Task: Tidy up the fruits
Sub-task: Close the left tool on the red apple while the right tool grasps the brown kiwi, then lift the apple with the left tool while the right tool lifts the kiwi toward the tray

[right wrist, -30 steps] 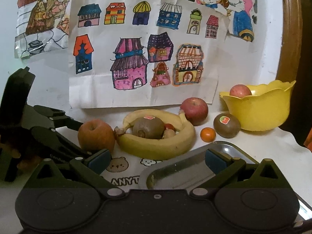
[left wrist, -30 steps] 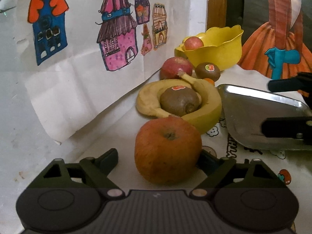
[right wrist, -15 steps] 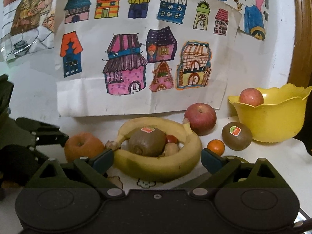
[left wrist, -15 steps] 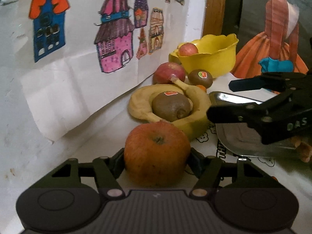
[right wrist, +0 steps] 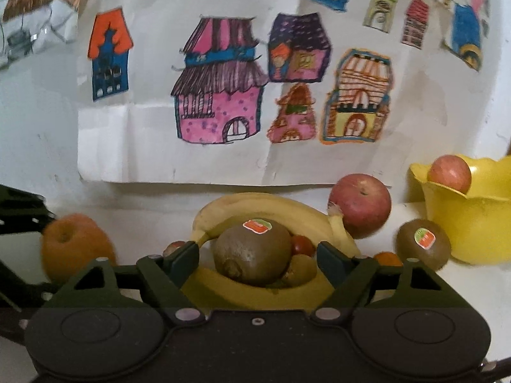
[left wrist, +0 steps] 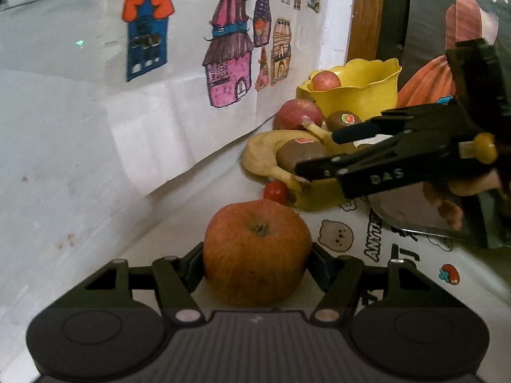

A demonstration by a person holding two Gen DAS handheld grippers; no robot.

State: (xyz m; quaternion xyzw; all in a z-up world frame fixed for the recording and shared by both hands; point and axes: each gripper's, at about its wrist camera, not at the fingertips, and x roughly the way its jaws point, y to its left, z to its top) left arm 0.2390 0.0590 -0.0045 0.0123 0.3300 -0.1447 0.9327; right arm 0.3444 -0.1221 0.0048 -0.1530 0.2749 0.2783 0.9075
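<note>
Fruits lie along the wall — an orange-red apple [left wrist: 257, 252] sits clamped between the left gripper [left wrist: 257, 263] fingers. Ahead of the right gripper [right wrist: 257, 257], its jaws spread wide, a stickered kiwi [right wrist: 252, 255] rests between two bananas [right wrist: 265, 210], flanked by the fingertips without contact.

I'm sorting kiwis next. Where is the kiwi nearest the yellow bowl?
In the right wrist view the kiwi sits low right, beside the yellow bowl, near the red apple.
</note>
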